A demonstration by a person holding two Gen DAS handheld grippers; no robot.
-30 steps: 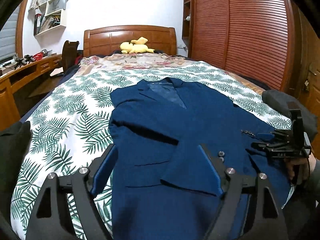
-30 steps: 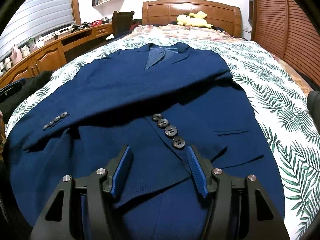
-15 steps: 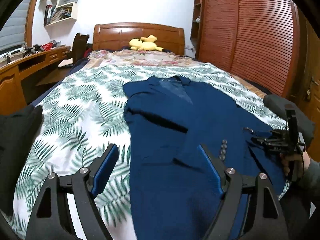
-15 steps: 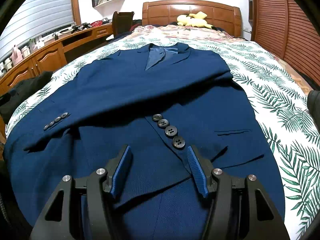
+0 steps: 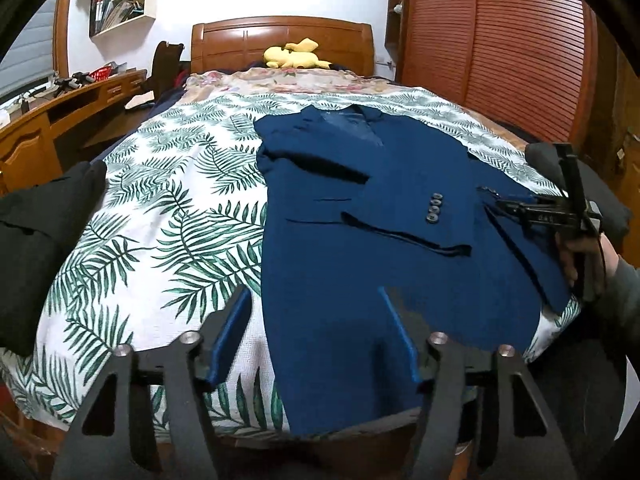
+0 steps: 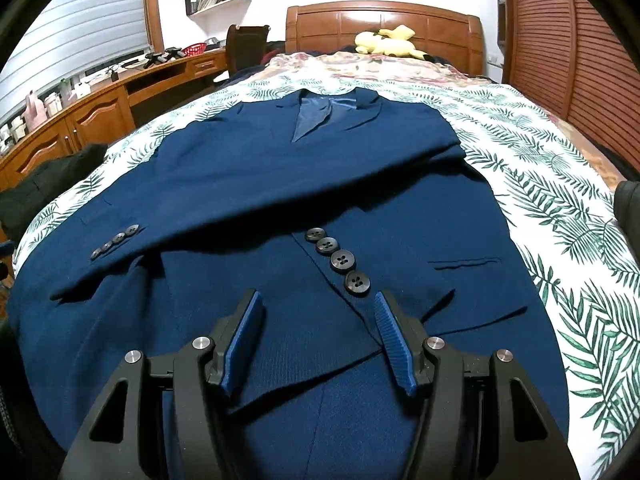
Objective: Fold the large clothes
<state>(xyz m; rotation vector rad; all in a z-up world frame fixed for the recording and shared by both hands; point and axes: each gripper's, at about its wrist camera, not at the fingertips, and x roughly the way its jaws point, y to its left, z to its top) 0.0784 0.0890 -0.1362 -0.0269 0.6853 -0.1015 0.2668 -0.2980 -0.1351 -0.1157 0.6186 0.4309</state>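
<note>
1. The navy blazer (image 6: 280,184) lies flat, front up, on the leaf-print bedspread (image 5: 168,216), collar toward the far headboard and hem at the near edge of the bed.
2. Both sleeves are folded across its chest. One cuff with four small buttons (image 6: 114,240) lies on the left in the right wrist view; a second row of four larger buttons (image 6: 340,260) sits near the middle.
3. The left gripper (image 5: 316,336) hangs above the near hem, jaws wide apart and holding nothing; its left finger is over bare bedspread, its right over blue cloth.
4. The right gripper (image 6: 318,336) is likewise spread open and empty, just nearer than the larger buttons; in the left wrist view it shows at the blazer's right side (image 5: 544,212).
5. Bedspread shows bare to the left of the blazer and along a narrower strip to its right.
6. A dark garment (image 5: 36,240) lies at the bed's left edge.
7. Farther off: one wooden headboard (image 5: 280,40), one yellow plush toy (image 5: 294,54) before it, a wooden desk (image 6: 100,108) along the left wall with wall shelves (image 5: 120,0) above, and a slatted wardrobe (image 5: 500,40) on the right.
</note>
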